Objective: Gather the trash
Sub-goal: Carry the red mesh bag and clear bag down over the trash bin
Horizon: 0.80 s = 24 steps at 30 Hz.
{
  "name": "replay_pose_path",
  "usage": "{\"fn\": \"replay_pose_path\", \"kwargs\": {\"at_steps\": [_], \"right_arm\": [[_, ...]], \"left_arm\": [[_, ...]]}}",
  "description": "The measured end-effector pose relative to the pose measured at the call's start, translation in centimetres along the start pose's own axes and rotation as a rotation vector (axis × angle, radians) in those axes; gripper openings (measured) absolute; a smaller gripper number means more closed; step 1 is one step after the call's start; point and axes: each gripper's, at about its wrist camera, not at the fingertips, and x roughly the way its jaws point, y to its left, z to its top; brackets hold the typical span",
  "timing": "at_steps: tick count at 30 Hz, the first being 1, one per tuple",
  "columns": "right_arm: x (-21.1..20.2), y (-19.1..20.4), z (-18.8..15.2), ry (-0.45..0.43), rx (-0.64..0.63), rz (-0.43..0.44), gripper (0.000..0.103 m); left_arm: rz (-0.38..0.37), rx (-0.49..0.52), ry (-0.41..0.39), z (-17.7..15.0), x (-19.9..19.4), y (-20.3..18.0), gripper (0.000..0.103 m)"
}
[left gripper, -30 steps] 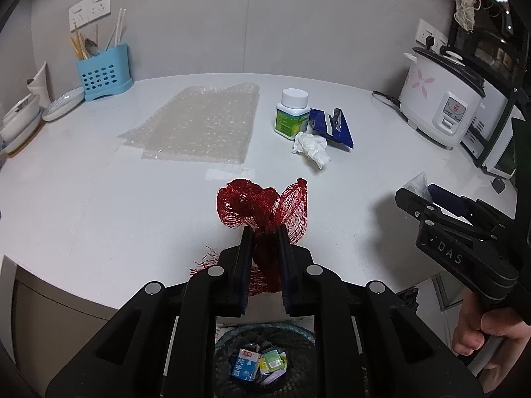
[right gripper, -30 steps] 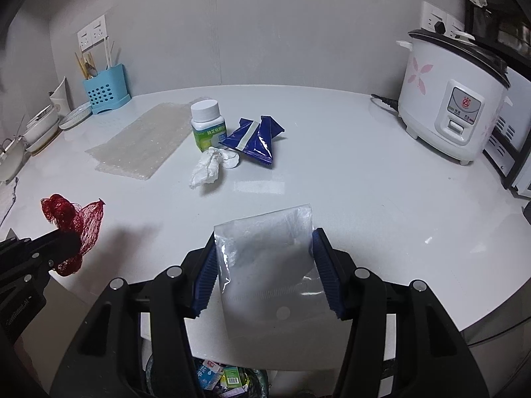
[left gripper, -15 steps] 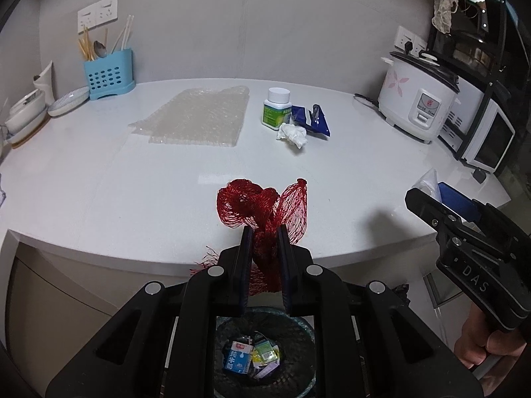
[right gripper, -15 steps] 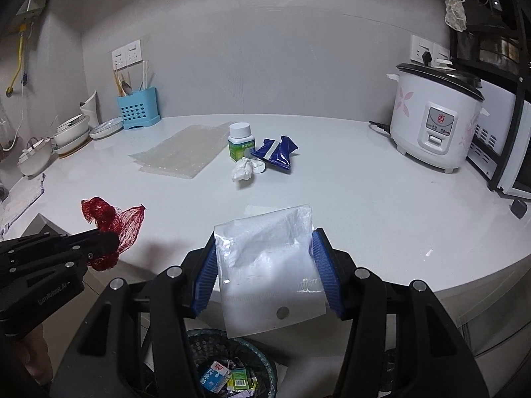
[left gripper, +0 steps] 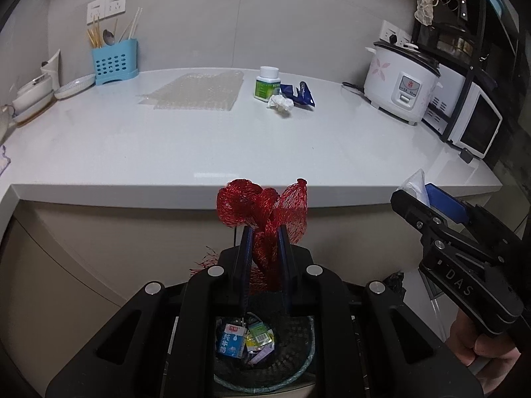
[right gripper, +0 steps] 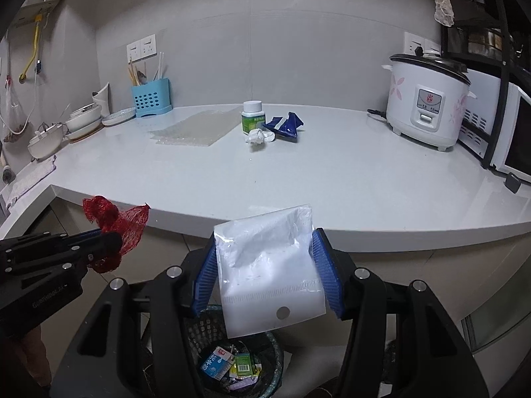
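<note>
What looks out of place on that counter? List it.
Trash lies on the counter: a crumpled tissue, a torn blue wrapper beside a pill bottle, and a bubble wrap sheet spread flat. Nothing is spilled.

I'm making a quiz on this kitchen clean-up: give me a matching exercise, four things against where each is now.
Things:
1. red net
2. white bag
3. milk carton
4. tissue

Places:
A. on the counter, beside the bottle
B. in the left gripper
C. in the bin
D. in the right gripper

Pairs: 1-B, 2-D, 3-C, 4-A
</note>
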Motion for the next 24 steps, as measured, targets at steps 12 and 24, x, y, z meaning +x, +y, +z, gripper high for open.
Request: {"fn": "replay_pose_path", "kwargs": {"at_steps": [12, 24], "right_arm": [[1.7, 1.0, -5.9, 0.049, 0.01, 0.016, 0.052], [6.9, 2.4, -11.7, 0.153, 0.006, 0.011, 0.052]], "left_arm": [[-0.008, 0.016, 0.039, -6.9, 3.2, 0.8, 0.014], [-0.022, -0.038, 0.105, -11.3, 8.4, 3.8, 0.014]]}}
